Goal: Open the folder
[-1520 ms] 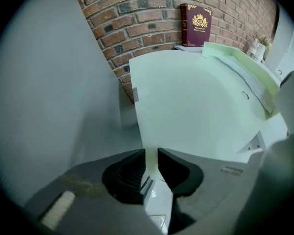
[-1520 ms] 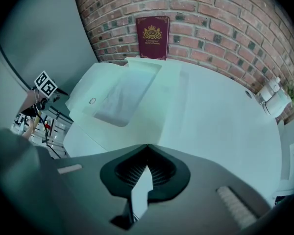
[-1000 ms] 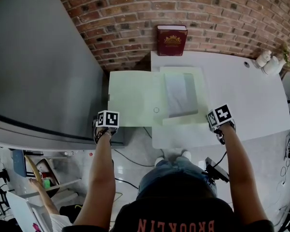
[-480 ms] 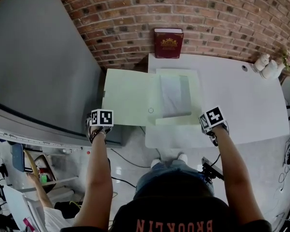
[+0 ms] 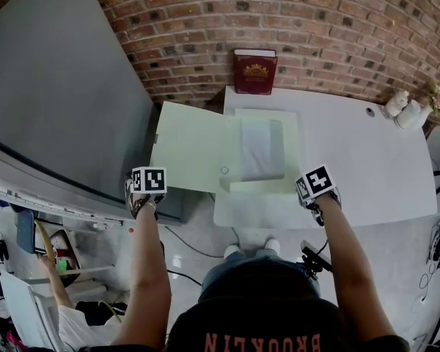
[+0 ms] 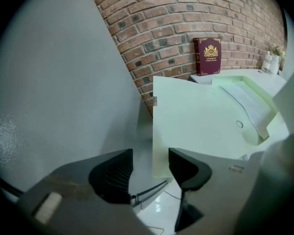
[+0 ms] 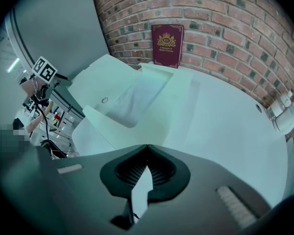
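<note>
One folder (image 5: 194, 147) lying open, left gripper (image 6: 150, 173) spread, right gripper (image 7: 147, 153) pressed together

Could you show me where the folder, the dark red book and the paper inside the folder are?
folder (image 5: 191, 149): head view, on its opened left cover.
dark red book (image 5: 254, 72): head view, middle of its front cover.
paper (image 5: 262, 149): head view, middle of the sheet.
</note>
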Tool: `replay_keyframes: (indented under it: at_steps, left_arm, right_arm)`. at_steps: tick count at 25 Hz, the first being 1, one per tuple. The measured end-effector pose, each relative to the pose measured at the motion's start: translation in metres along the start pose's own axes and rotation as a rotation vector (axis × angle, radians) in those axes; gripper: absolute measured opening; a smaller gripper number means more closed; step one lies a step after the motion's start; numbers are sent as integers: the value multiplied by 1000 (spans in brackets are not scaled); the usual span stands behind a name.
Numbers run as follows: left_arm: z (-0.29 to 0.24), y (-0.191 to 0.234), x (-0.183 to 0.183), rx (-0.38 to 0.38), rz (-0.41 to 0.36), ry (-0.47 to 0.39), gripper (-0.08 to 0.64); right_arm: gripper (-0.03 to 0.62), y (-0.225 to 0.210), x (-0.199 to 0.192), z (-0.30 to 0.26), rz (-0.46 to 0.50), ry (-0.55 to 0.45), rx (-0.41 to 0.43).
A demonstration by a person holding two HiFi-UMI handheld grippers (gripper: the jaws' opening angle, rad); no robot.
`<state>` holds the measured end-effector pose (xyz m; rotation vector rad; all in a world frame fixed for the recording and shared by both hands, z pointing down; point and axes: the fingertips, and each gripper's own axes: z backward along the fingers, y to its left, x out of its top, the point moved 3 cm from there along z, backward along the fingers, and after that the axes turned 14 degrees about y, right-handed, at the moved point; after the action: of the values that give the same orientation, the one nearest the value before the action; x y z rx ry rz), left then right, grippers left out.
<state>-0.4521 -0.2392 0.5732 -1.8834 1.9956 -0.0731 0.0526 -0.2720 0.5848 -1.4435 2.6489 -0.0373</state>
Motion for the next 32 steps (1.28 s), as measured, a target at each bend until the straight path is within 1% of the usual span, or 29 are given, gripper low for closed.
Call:
replay_keyframes:
  at_steps: [5,11,18,22,25,28,30,32]
  left_arm:
    - [17,-2,3,10,18,-30,236]
    - [40,-6,8,14,49,-85,236]
    - [70,-16,15,20,61,-159,236]
    - [88,-25,22,20,55,-206,236]
    - [103,-32,32,17,45,-249,236]
    - [118,-42,42,-5,49,-302,236]
    - [132,-48,49,-21,53,-350,236]
    - [150,-51,56,-21,53,-412,236]
  right_arm:
    - [2,0,8,14,28,-46,5]
    - [2,-2,13,31,57,-100,-2]
    - [2,-7,20,58,58,-197,-3]
    - [2,-8,24,73,50,-255,-4]
    - [2,-10,27,84,44,-305,-13]
    - [2,-11,30,94,16,-358,-8]
    - [2,-11,31,104,-4,-401,-3]
    - [2,-12,33,114,-14,-454,-6]
